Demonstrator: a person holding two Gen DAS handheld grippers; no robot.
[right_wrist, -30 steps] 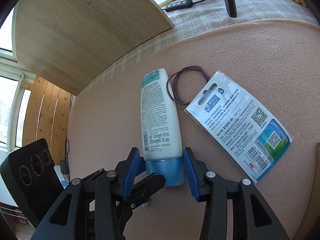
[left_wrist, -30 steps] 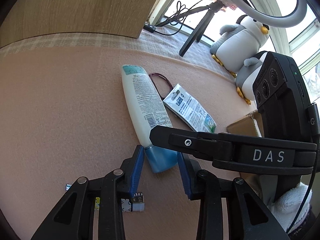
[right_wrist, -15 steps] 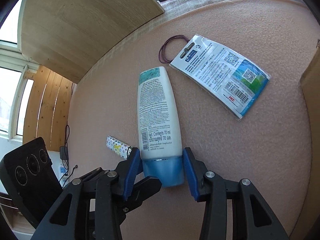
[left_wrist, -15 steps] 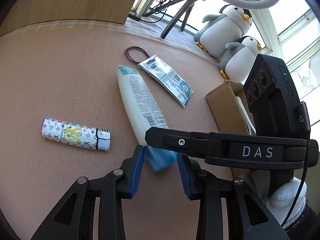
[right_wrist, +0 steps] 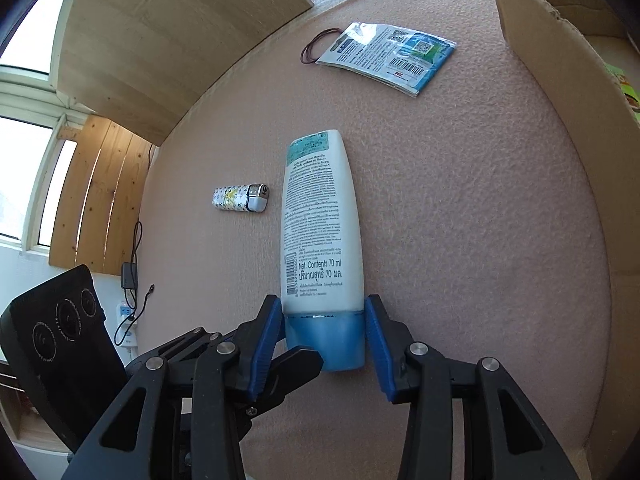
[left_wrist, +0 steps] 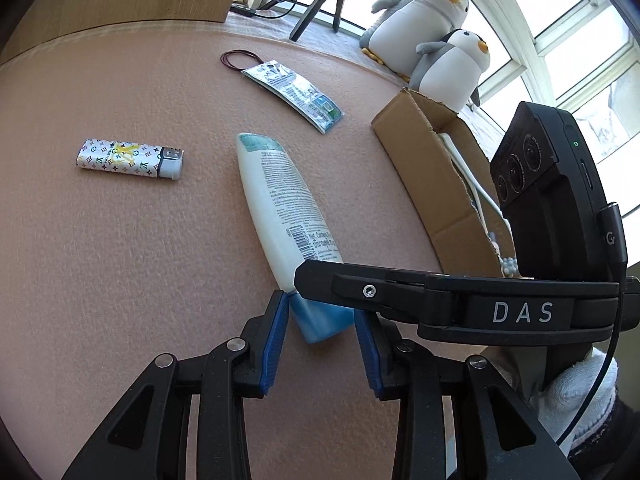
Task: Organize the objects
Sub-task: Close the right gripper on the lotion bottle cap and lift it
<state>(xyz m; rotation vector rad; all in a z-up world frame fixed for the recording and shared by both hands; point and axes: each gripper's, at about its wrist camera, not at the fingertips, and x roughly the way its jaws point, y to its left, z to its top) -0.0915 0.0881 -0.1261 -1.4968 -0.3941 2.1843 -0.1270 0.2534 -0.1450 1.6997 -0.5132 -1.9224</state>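
Note:
A white tube with a blue cap [left_wrist: 280, 200] [right_wrist: 320, 220] points away from both cameras over the pink mat. My right gripper [right_wrist: 324, 332] is shut on the blue cap, one blue pad on each side. In the left wrist view the same cap fills the gap of my left gripper [left_wrist: 320, 320], both pads against its edges, and the right gripper's black finger [left_wrist: 400, 292] crosses over the tube. A patterned lighter [left_wrist: 128, 158] [right_wrist: 240, 199] lies to the left. A printed packet [left_wrist: 292, 88] [right_wrist: 388, 56] and a dark hair band [left_wrist: 238, 58] [right_wrist: 316, 46] lie farther back.
An open cardboard box [left_wrist: 432, 168] [right_wrist: 560, 100] stands at the right with white items inside. Two plush penguins [left_wrist: 420, 12] sit behind it by the window. A wooden board [right_wrist: 160, 40] and tripod legs [left_wrist: 320, 0] border the mat's far side.
Both grippers have moved together with the tube toward the near right; the packet and hair band have fallen back, and the lighter and cardboard box have come into view.

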